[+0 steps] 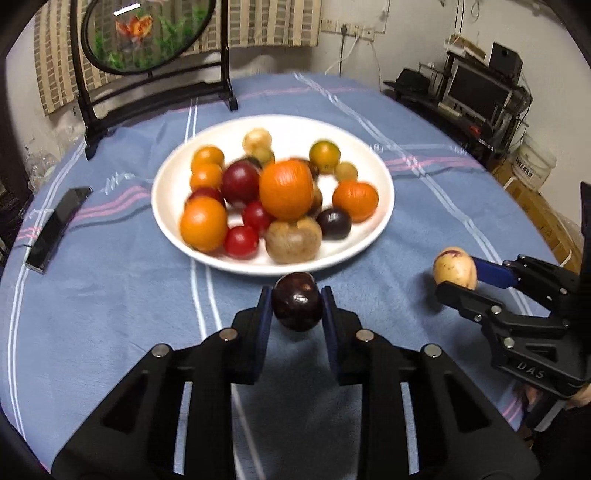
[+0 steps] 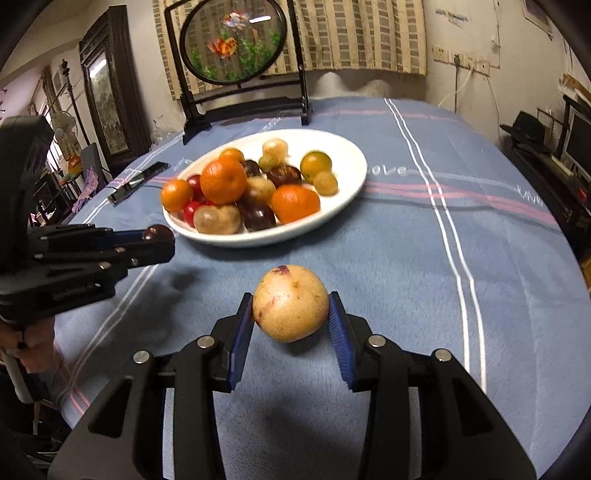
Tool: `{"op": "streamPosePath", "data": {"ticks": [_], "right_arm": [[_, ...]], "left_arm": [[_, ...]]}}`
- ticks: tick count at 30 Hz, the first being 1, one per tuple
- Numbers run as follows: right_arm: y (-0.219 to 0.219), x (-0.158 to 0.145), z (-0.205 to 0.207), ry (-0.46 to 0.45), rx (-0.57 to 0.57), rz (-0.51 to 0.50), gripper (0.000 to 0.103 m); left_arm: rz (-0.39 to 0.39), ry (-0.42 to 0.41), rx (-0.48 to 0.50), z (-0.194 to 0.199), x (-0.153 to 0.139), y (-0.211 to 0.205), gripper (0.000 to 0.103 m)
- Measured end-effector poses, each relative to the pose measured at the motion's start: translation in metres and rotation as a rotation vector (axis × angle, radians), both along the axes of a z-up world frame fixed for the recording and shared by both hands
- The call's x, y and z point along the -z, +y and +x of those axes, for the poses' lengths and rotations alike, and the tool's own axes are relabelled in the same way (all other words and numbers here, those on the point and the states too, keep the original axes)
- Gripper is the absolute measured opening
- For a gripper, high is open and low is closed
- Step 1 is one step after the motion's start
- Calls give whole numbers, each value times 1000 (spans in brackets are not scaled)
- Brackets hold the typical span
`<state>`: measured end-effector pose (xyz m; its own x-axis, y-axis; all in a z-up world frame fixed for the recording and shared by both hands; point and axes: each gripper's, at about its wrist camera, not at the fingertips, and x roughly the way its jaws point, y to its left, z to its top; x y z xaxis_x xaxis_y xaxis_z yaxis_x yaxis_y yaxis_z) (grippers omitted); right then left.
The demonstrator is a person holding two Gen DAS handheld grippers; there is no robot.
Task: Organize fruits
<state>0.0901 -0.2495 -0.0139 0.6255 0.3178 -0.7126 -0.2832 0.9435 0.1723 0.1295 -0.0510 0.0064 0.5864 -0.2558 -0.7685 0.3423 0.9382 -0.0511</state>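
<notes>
A white plate (image 1: 369, 236) (image 2: 347, 155) in the middle of the table holds several oranges, red and dark plums and yellow-brown fruits. My left gripper (image 1: 297, 302) is shut on a dark purple plum (image 1: 297, 301), held just above the cloth in front of the plate's near rim. In the right wrist view that left gripper (image 2: 160, 236) comes in from the left with the plum (image 2: 157, 232) at its tip. My right gripper (image 2: 291, 314) (image 1: 456, 271) is shut on a yellow fruit with purple flecks (image 2: 290, 302) (image 1: 455, 267), lifted over the cloth to the right of the plate.
A blue striped tablecloth (image 1: 424, 206) covers the round table. A black phone (image 1: 55, 225) lies left of the plate. A framed goldfish screen (image 1: 147, 33) (image 2: 236, 40) on a black stand sits at the back. Shelves with electronics (image 1: 480, 88) stand at the right.
</notes>
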Motion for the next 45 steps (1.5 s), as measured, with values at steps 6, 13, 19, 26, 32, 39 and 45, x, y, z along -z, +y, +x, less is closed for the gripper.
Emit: {"op": "streamPosePath", "data": {"ticks": [6,13,19,26,32,39,45], "right_arm": [[9,-32,16,-76,-23,-9,41],[24,-50,51,-113,-36,-14,41],[35,-35,93,-58,-16,-49,41],[43,-11,138,26,24,-100,41],[37,-2,148,14,44,-68,52],[30,0,144,24,40,-35,53],[24,-5,135,-4,51,-32,55]], "left_arm": [[16,-61,-11,23,-29,1,27],[11,-73,-99,77,-38,2,27],[-18,-34,-115,108,-31,0,27],[-8,-22,-137,131,-18,-10,27],[-6,-6,-169,145,-8,-12,28],[3,-16,-188,147,-4,-13,57],[-5,-26,-195,140,-9,-11,69]]}}
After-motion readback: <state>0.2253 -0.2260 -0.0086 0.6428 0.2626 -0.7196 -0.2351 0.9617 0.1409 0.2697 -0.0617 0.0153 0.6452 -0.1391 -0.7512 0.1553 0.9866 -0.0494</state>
